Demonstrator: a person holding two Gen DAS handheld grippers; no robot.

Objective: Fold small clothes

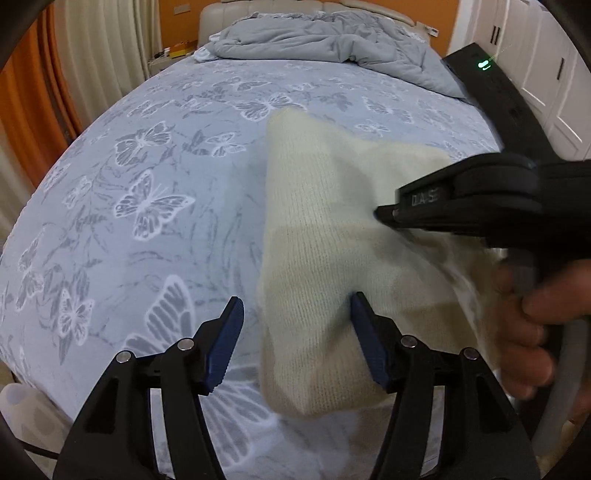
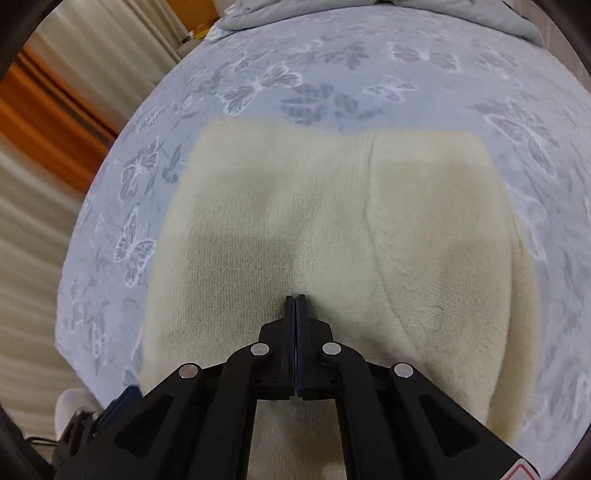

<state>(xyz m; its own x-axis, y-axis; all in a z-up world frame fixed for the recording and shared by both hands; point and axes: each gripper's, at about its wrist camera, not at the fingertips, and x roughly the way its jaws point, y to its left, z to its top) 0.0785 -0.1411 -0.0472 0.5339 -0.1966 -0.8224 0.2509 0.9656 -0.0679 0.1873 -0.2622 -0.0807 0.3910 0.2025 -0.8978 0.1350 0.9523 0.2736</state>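
A cream knitted garment (image 1: 332, 229) lies folded on the blue butterfly bedsheet (image 1: 147, 192). In the right wrist view the garment (image 2: 332, 221) fills the middle, with one layer's curved edge running down its right half. My left gripper (image 1: 295, 299) is open at the garment's near left edge, its right finger (image 1: 365, 332) over the knit and its left finger over bare sheet. My right gripper (image 2: 295, 297) is shut just above the cloth, and no fabric shows between its pads. In the left wrist view the right gripper (image 1: 382, 214) reaches in from the right over the garment.
A crumpled grey duvet (image 1: 325, 37) lies at the head of the bed, against a beige headboard (image 1: 221, 11). Curtains (image 1: 44, 92) hang along the left side and white cupboards (image 1: 535, 55) stand at the right. A person's hand (image 1: 532, 325) grips the right tool's handle.
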